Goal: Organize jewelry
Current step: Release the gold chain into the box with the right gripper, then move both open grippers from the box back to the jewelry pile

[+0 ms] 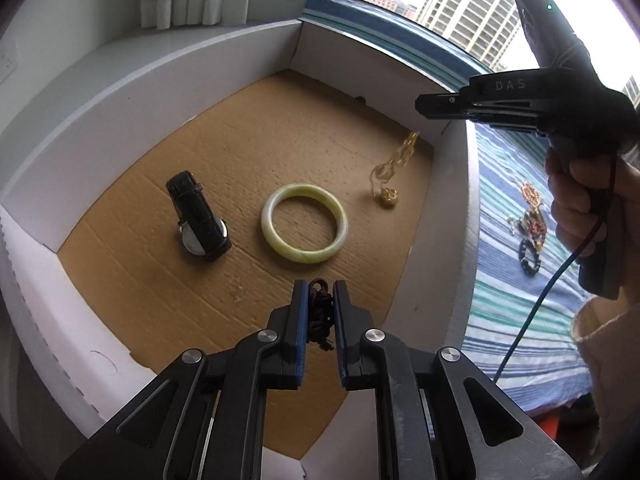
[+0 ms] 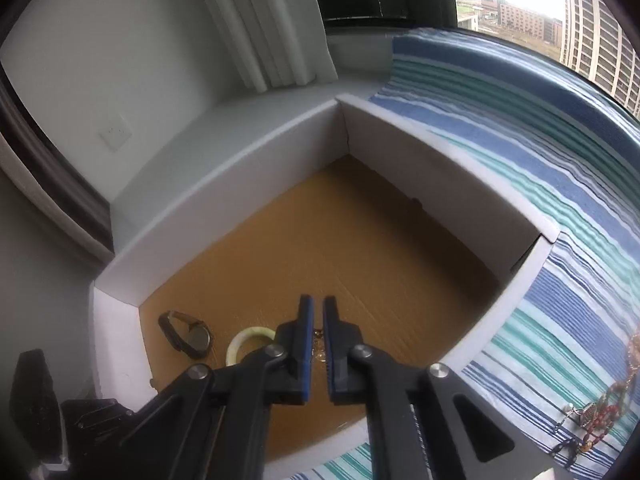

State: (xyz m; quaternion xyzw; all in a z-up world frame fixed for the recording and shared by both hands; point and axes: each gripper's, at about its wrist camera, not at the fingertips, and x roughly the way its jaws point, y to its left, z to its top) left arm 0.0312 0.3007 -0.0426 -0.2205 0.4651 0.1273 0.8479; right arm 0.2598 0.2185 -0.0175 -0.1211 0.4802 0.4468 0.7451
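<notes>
watch (image 1: pixel 199 218) left of bangle (image 1: pixel 305 222) (both in box (image 1: pixel 120 92)).

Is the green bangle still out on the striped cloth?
No. The green bangle lies flat on the brown floor of the white box, between the black watch and the gold chain.

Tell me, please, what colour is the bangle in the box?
Pale yellow-green, seen best by the left wrist camera: bangle.
</notes>
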